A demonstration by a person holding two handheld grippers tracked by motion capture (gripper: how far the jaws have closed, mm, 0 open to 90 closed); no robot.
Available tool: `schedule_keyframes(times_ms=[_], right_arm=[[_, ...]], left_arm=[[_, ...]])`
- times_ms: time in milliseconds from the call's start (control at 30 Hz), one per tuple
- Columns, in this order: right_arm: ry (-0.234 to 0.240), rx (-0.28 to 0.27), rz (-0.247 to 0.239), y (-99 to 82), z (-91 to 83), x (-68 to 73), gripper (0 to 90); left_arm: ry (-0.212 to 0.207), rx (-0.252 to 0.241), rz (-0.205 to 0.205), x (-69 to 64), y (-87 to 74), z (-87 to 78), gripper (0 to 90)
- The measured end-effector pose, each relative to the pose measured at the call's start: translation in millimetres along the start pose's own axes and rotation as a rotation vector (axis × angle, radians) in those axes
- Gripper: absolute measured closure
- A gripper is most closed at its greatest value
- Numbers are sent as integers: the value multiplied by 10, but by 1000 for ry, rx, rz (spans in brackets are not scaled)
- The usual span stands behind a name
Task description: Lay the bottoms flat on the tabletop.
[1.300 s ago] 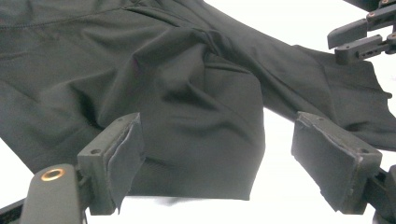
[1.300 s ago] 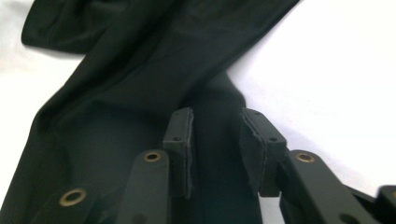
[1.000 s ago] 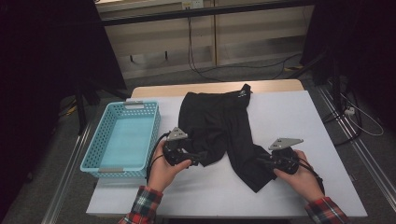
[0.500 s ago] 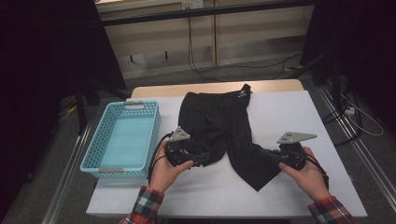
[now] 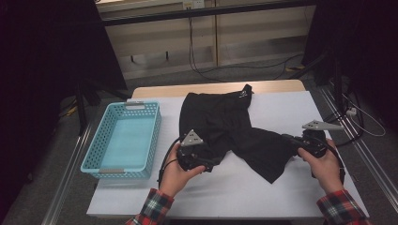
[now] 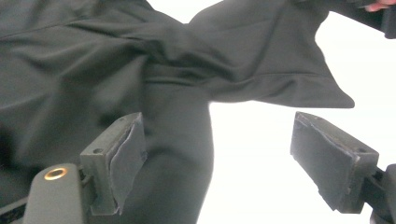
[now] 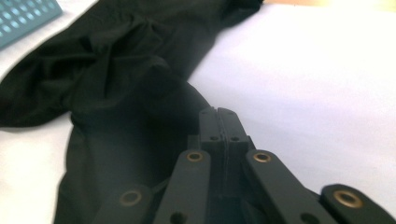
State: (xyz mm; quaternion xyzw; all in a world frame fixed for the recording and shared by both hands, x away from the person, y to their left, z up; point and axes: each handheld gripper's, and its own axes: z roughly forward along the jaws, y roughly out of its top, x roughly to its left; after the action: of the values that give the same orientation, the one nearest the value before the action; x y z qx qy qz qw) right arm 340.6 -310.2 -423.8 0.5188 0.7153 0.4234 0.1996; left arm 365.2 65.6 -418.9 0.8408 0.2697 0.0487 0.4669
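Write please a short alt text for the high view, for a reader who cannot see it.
Black shorts lie spread on a white table; the right tongs pinch one leg, and the open left tongs sit at the other. A light blue basket stands at the left.

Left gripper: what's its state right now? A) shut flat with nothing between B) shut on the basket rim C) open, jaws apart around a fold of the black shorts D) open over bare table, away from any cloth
C: in the left gripper view the left gripper has its jaws wide apart, with a fold of the black shorts lying against one pad and bare table before the other.
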Motion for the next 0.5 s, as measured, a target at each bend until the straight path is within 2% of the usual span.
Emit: schedule_keyframes(times_ms=[200, 333, 500], right_arm=[[-21, 42, -51, -12, 72, 77, 900], [-22, 54, -50, -34, 89, 75, 900], [-15, 56, -42, -47, 86, 69, 900]], left_arm=[[-37, -11, 46, -201, 25, 227, 234], [-62, -8, 93, -326, 53, 397, 267], [-99, 1, 143, -415, 75, 576, 350]])
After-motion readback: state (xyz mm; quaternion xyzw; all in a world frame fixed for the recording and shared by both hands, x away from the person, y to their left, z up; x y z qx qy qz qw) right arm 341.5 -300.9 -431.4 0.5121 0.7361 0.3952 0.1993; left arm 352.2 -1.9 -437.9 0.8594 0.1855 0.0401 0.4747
